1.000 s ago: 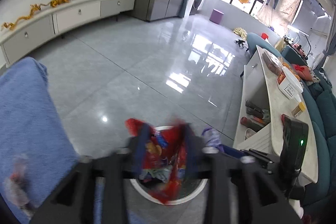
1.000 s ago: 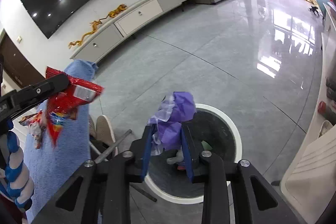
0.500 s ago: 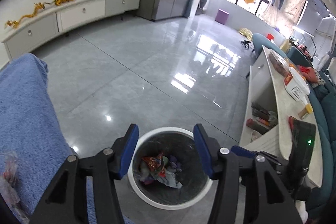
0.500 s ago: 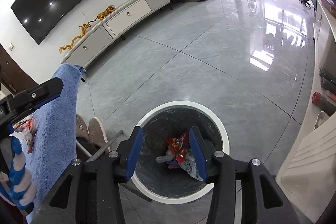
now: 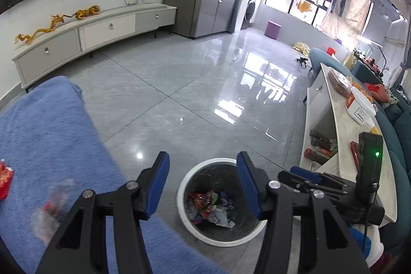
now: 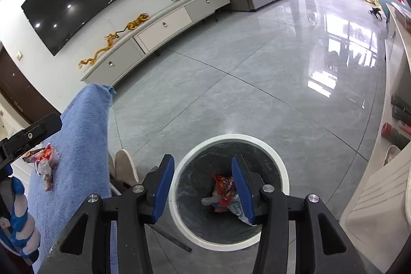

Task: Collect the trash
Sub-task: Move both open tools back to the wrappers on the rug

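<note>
Both claws are seen parted and empty — the right claw (image 6: 201, 186) has just been opening, with nothing between its pads, and the left claw (image 5: 203, 186) is held equally bare above the trash bin (image 5: 185, 186). Dropped wrappers (image 6: 226, 193) are seen in the bin below. More trash — a red and clear wrapper (image 6: 45, 166) — is left on the blue towel (image 6: 84, 135), off to the left of the right claw. It is judged light, crinkly and slippery; a pinch on a bunched fold is advised. The towel's edge is close by, and open floor (image 5: 179, 84) is offered beyond.
</note>
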